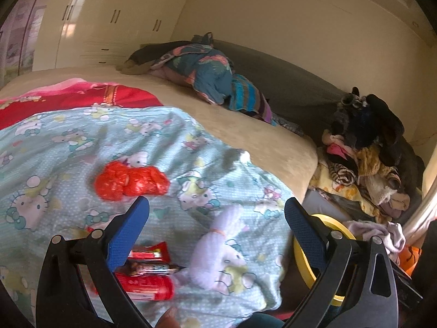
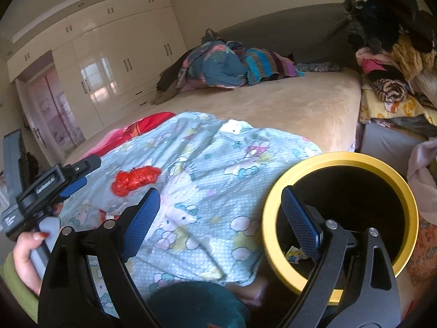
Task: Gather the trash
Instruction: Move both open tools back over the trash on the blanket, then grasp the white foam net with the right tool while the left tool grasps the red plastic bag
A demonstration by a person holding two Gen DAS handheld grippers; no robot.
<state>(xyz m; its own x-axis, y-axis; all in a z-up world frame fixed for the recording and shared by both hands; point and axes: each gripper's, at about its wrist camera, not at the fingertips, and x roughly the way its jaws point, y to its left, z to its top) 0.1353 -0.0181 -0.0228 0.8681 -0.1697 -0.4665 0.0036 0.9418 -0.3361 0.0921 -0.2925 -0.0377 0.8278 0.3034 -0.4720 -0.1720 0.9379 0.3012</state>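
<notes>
The left gripper (image 1: 217, 210) is wide apart and holds nothing. It hangs over a light blue sheet with cartoon cats (image 1: 90, 147) that is spread on a big bed (image 1: 259, 134).

On the sheet, just past the left gripper's blue pads, lies a crumpled red plastic bag (image 1: 131, 181). Closer in, by the left pad (image 1: 128, 235), there are red snack wrappers (image 1: 148, 251) and one more red wrapper (image 1: 147, 289) under it. A little dark wrapper (image 1: 153, 268) lies between them. Next to these is a white cloth bundle (image 1: 218, 257) tied with a thin band.

The right gripper (image 2: 221, 213) is wide apart too, with nothing between its pads. Its right pad (image 2: 297, 224) sits over the mouth of a round bin with a yellow rim (image 2: 269, 235). The bin stands beside the bed, down by the corner of the sheet. Inside the bin, at the bottom, is a small scrap of crumpled paper (image 2: 293, 254).

From the right wrist view, a hand (image 2: 26, 257) holds the handle of the left gripper at the left side.

Far back on the bed is a heap of blue and striped clothes (image 1: 210, 73). To the right of the bed is a tall pile of mixed clothes (image 1: 368, 147). Cream wardrobe doors (image 2: 109, 63) stand behind the bed.
</notes>
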